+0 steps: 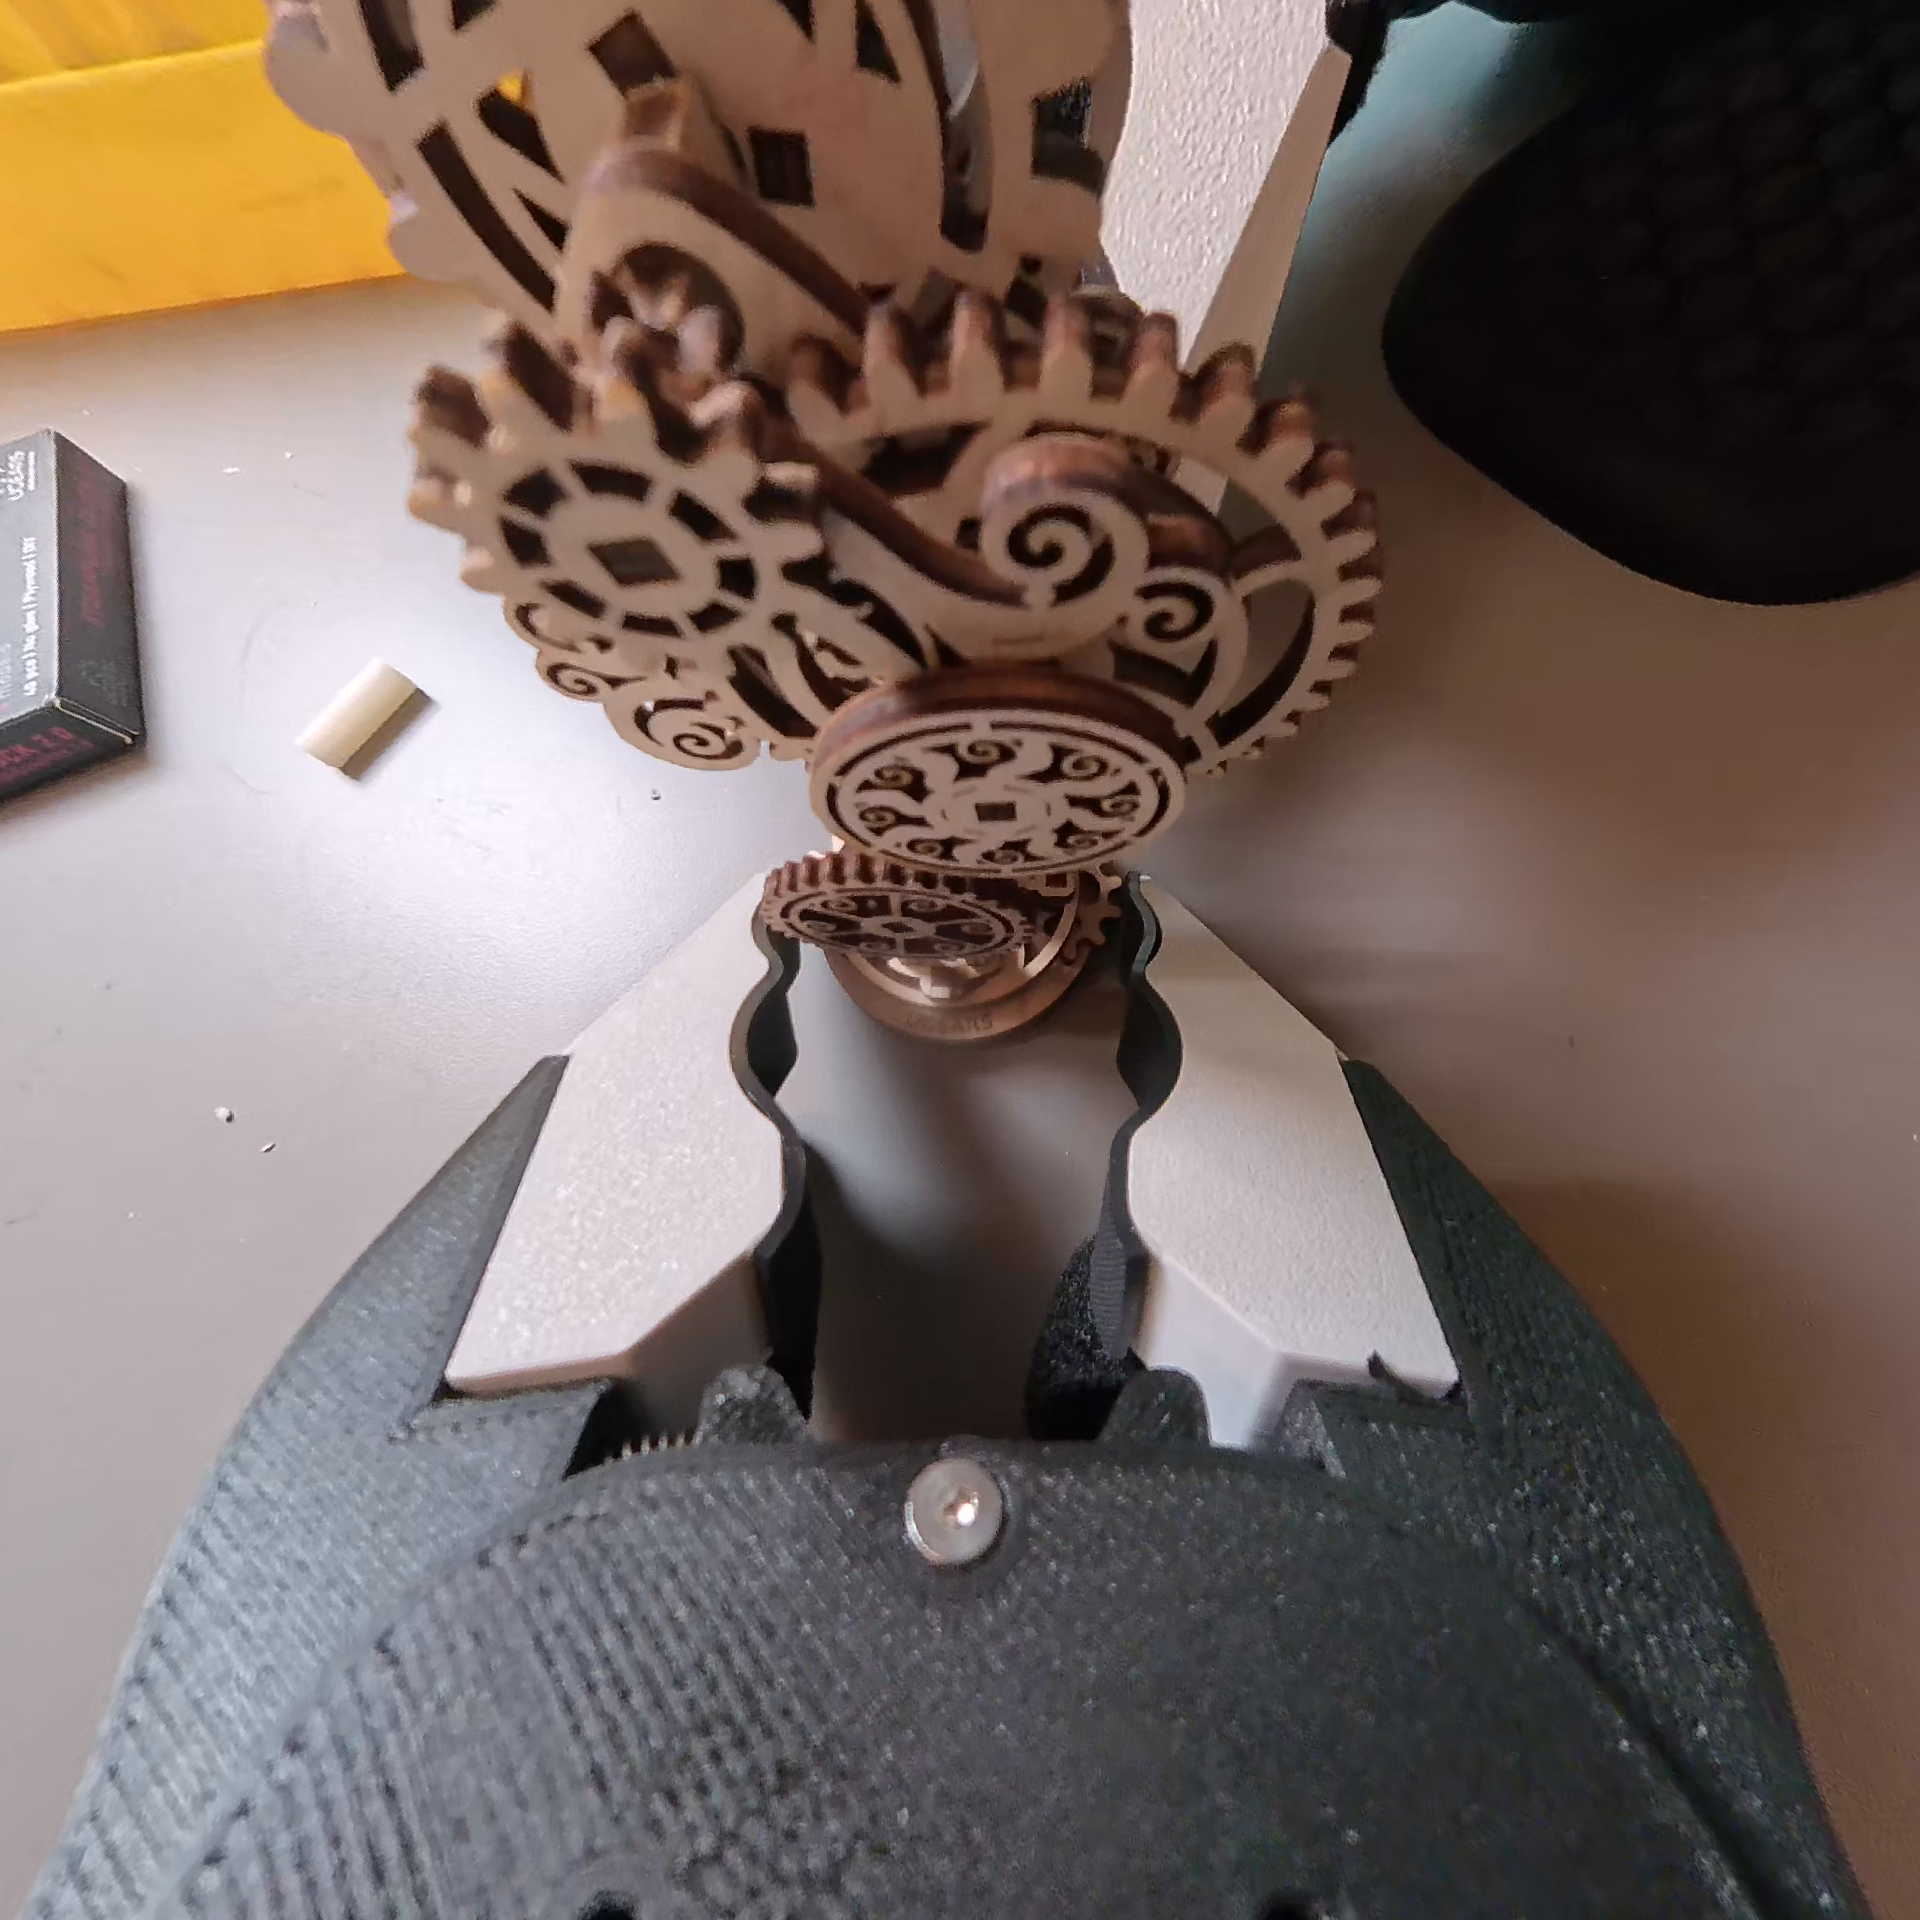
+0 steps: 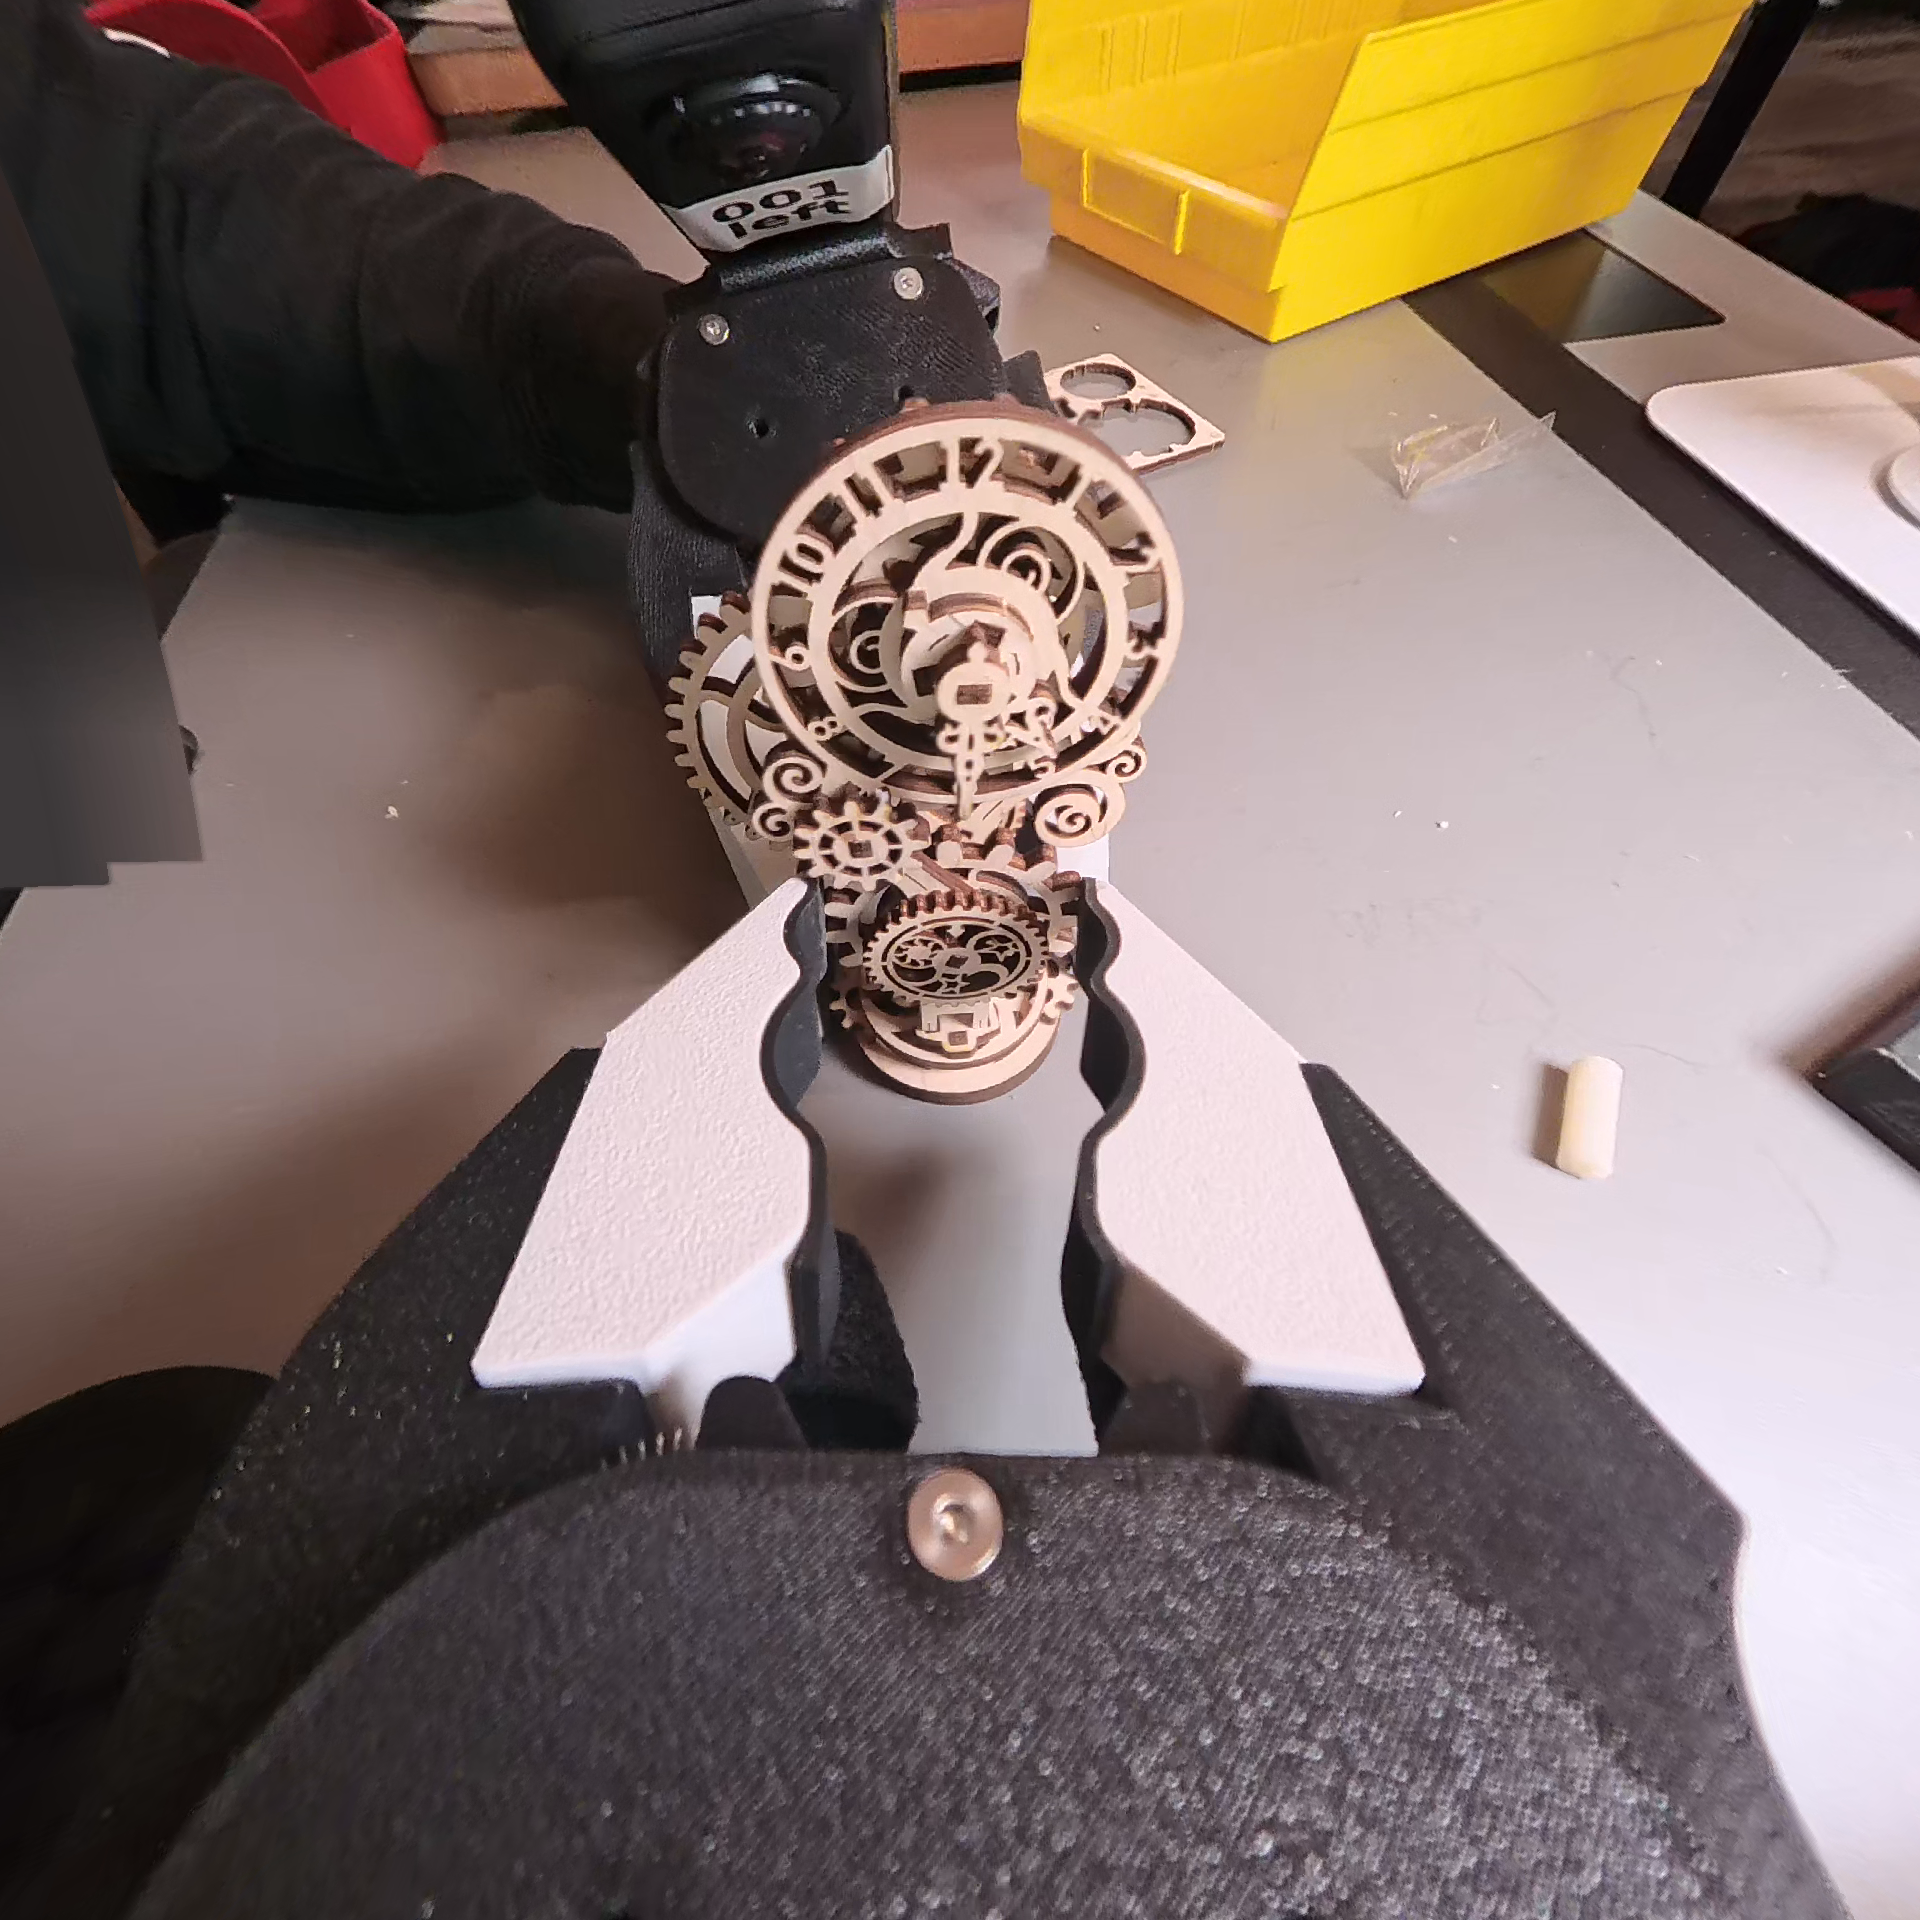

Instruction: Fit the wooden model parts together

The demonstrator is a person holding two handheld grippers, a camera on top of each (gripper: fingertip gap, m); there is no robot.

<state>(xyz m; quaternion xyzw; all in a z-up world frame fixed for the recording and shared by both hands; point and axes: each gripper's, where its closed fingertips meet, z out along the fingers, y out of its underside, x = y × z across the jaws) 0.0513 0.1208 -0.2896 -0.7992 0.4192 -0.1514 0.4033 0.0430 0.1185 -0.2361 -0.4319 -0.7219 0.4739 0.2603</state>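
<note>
Grey tabletop, evenly lit; yellow bin at back.

Each gripper has a textured black body, pale grey fingers, wavy black pads and a silver screw.

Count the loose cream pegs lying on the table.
1. A single short cream peg lies on the grey table, right of the wooden clock model, near a dark box. Others may be hidden behind the model or claws.
</note>
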